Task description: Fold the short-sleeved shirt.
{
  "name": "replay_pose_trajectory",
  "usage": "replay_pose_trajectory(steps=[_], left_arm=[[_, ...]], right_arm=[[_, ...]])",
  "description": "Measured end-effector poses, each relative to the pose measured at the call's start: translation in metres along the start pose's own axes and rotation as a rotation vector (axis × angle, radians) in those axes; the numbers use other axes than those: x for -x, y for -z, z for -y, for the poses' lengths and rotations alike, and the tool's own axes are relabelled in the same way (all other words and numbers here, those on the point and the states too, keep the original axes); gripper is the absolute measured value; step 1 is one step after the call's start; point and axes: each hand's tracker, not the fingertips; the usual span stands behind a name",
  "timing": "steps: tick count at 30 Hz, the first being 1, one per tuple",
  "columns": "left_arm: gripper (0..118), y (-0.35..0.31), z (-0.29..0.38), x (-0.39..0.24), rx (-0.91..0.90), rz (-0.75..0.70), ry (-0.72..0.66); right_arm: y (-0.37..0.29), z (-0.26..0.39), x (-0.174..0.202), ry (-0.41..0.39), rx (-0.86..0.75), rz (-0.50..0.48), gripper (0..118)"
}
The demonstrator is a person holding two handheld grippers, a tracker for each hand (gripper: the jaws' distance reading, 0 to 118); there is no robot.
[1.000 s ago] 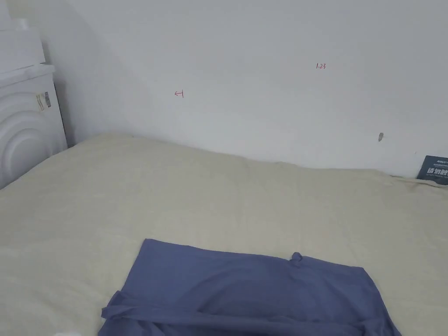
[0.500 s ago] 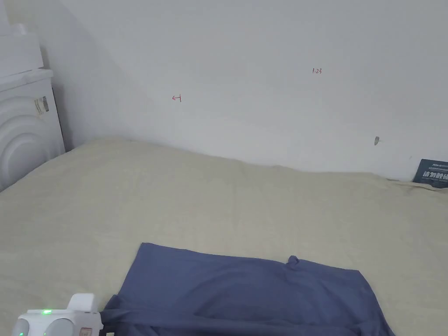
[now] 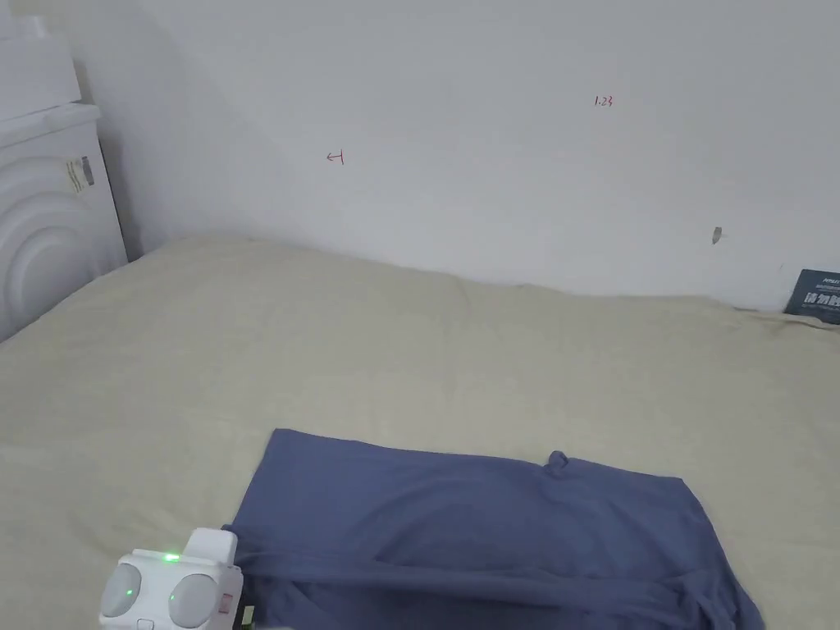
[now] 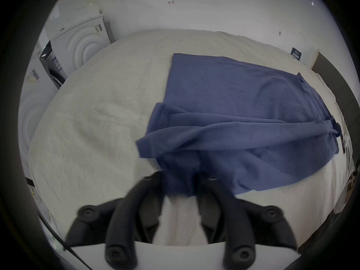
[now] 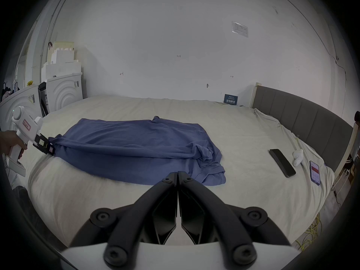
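- Blue cotton-like cloth, the short-sleeved shirt (image 5: pixel 136 143), is spread on the cream bedsheet (image 5: pixel 243 137) of a bed, seen in the right gripper view from about 9 o'clock to 3 o'clock across the middle of the frame.
- In the head view the shirt (image 3: pixel 484 533) is found at 6 o'clock, with a small loop of fabric standing up at its far edge.
- A long ridge of gathered fabric is seen running across the shirt (image 4: pixel 243 118) in the left gripper view, from 9 o'clock toward 3 o'clock.
- The left gripper (image 4: pixel 180 178) is seen at 6 o'clock of its own view; a bunched corner of the shirt is pinched between its two black jaws.
- The same left gripper (image 5: pixel 45 147) is seen at 9 o'clock in the right gripper view, held by a hand (image 5: pixel 9 141), with its jaws closed on the shirt's end.
- Its white body (image 3: pixel 176 591) is seen at 7 o'clock in the head view, a green light lit on top.
- The right gripper (image 5: pixel 177 175) is held just short of the shirt's near edge, its jaws pressed together on nothing.
- A black phone (image 5: pixel 282 162), a white earbud case (image 5: pixel 298 156) and a second phone (image 5: pixel 314 172) are laid on the sheet at 3 o'clock, well apart from the shirt.
- A grey padded headboard (image 5: pixel 302 116) is seen at 3 o'clock and white appliances (image 5: pixel 64 93) at 9 o'clock.
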Motion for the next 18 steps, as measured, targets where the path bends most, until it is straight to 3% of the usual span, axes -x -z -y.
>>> replay_pose_trajectory(steps=[2,3,5,9,18], left_arm=[[2,-0.002,-0.001,-0.003,0.004,0.008,0.03],[0,-0.004,0.0,-0.004,0.002,0.056,0.03],[0,-0.005,0.001,-0.003,0.004,0.022,0.03],[0,-0.021,0.005,0.015,-0.033,0.101,-0.057],[0,-0.054,0.012,0.037,-0.14,0.134,-0.036]], right_arm=[[0.001,0.001,0.001,-0.001,0.004,-0.003,1],[0.002,0.001,0.002,-0.003,0.007,-0.003,1],[0.004,0.002,0.001,-0.001,0.011,-0.007,1],[0.014,0.005,-0.003,0.001,0.041,-0.01,1],[0.062,0.003,-0.044,0.05,0.169,0.005,1]])
